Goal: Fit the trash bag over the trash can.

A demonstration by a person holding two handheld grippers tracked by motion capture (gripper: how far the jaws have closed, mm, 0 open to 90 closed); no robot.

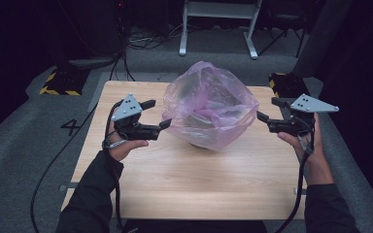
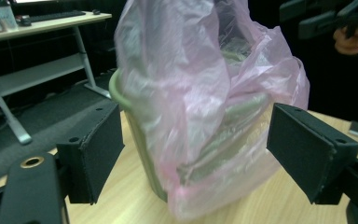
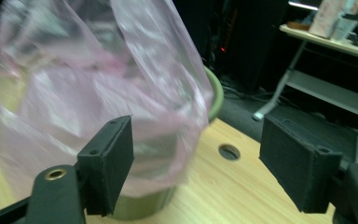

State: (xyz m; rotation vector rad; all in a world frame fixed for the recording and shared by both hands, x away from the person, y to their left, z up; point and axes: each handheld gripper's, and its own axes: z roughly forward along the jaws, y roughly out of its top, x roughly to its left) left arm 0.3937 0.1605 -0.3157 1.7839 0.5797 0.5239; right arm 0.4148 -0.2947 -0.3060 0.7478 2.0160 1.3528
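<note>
Pink bag (image 1: 209, 104) draped loosely over green bin (image 2: 135, 135) mid-table, between both grippers.
Left gripper (image 1: 159, 114) and right gripper (image 1: 267, 109) wide open, holding nothing; lining judged unfinished, rim yet to be tucked.

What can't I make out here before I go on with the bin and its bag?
- Inside of the green bin: hidden by the pink plastic bag in the high view and both gripper views.
- How far the bag is tucked over the bin's rim: folds cover it, and the bag is blurred in the right gripper view.
- The bin's base: cut off by the bottom edge in the right gripper view.
</note>
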